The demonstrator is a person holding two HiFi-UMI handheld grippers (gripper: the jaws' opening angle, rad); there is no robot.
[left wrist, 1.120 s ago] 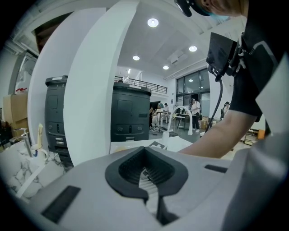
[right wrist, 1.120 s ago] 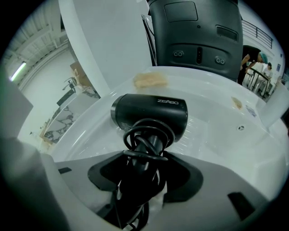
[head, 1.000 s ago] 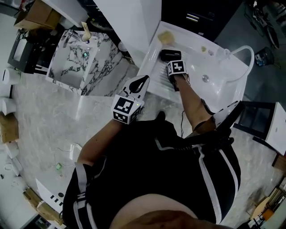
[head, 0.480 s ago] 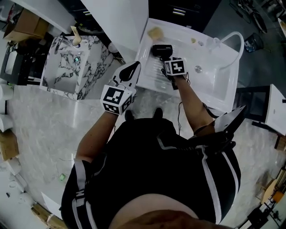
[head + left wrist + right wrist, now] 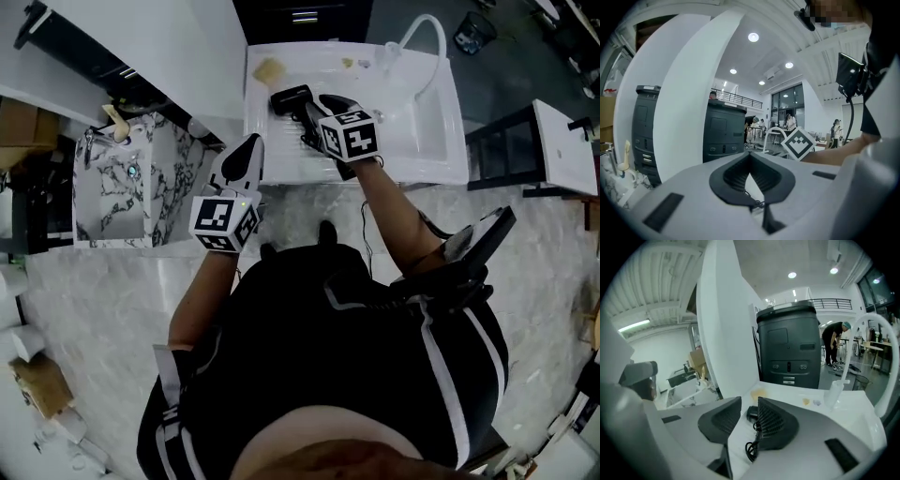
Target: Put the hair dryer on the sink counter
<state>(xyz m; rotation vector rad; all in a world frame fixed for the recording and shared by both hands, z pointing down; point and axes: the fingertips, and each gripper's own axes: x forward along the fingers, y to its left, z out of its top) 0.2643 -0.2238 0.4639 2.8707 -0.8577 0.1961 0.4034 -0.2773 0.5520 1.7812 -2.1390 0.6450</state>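
Note:
The black hair dryer lies on the white sink counter, left of the basin; its cord is coiled on the counter beside it. My right gripper hovers just above and in front of it. In the right gripper view the dryer shows through the gap of my right gripper. Its jaws have just been closing; they stand apart with nothing gripped between them. My left gripper is held off the counter's left front corner, pads together and empty, as the left gripper view shows.
A yellow sponge lies at the counter's back left, and a curved white faucet rises at the back right. A tall white panel stands left of the counter, with a marbled basin beyond. A black cabinet stands behind.
My right gripper has lifted up off the hair dryer, which stays lying on the counter. My left gripper has risen a little.

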